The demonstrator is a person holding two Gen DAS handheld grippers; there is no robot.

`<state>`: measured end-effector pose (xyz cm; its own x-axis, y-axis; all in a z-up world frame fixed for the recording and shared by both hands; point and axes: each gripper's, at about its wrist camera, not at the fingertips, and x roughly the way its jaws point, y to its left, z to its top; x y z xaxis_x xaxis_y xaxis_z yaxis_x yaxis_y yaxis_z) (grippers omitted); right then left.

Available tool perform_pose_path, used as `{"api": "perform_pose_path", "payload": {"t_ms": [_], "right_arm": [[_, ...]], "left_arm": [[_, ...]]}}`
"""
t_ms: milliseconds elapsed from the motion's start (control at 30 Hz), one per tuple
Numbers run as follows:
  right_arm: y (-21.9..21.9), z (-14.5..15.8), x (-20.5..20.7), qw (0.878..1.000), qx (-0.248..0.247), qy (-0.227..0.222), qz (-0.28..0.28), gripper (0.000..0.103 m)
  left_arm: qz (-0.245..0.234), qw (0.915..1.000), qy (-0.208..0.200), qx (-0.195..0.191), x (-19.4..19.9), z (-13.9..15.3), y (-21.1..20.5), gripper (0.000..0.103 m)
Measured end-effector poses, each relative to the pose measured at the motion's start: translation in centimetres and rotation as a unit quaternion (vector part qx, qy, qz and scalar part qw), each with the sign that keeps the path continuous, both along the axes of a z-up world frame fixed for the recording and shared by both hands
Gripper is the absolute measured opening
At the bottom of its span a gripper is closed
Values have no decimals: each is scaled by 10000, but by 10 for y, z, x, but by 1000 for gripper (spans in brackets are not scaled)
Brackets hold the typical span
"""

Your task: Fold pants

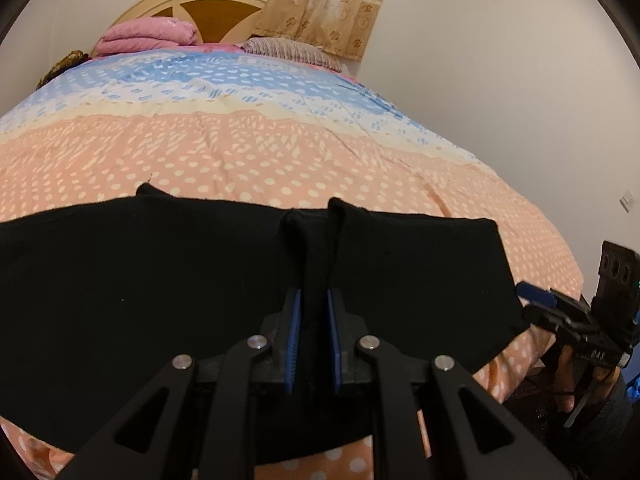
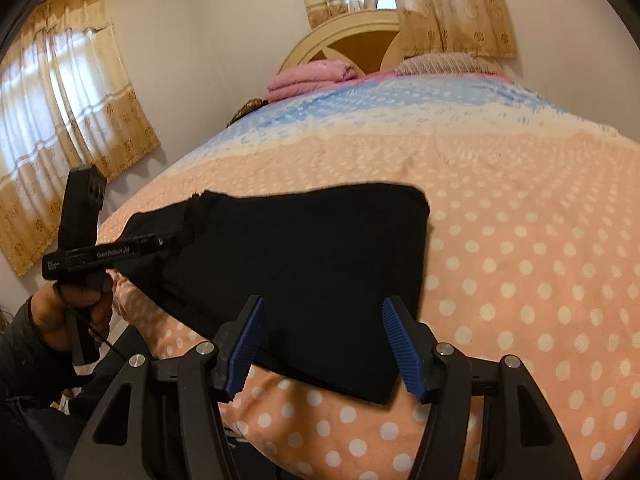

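Black pants (image 1: 160, 280) lie folded across the near end of the bed. My left gripper (image 1: 313, 294) is shut on a raised ridge of their black cloth, pinched between the blue pads (image 1: 295, 320). In the right wrist view the pants (image 2: 312, 256) spread from left to centre, and the left gripper (image 2: 186, 236) holds their far left corner. My right gripper (image 2: 323, 302) stands open over the pants' near right edge, with the cloth lying flat below its blue pads (image 2: 248, 340) and nothing pinched. From the left wrist view the right gripper (image 1: 530, 304) sits just off the pants' right edge.
The bed's peach and blue dotted quilt (image 1: 320, 152) stretches back to a headboard (image 1: 208, 8). A folded pink blanket (image 1: 148, 34) and a pillow (image 1: 288, 50) lie at the far end. Curtains (image 2: 60, 120) hang left. A person's hand (image 2: 72, 300) grips the left tool beside the bed edge.
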<state>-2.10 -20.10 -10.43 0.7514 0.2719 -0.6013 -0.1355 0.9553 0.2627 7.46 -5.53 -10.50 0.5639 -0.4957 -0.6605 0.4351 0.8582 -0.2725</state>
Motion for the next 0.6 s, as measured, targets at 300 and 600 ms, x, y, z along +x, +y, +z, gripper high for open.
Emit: {"api": "perform_pose_path", "payload": {"t_ms": [300, 600], "right_arm": [[65, 31, 38, 9970, -141, -383, 650, 62], [149, 13, 105, 9911, -354, -113, 1278, 62]], "left_arm": [[290, 9966, -592, 491, -15, 14, 50, 57], [1400, 9864, -658, 549, -10, 16, 144, 66]]}}
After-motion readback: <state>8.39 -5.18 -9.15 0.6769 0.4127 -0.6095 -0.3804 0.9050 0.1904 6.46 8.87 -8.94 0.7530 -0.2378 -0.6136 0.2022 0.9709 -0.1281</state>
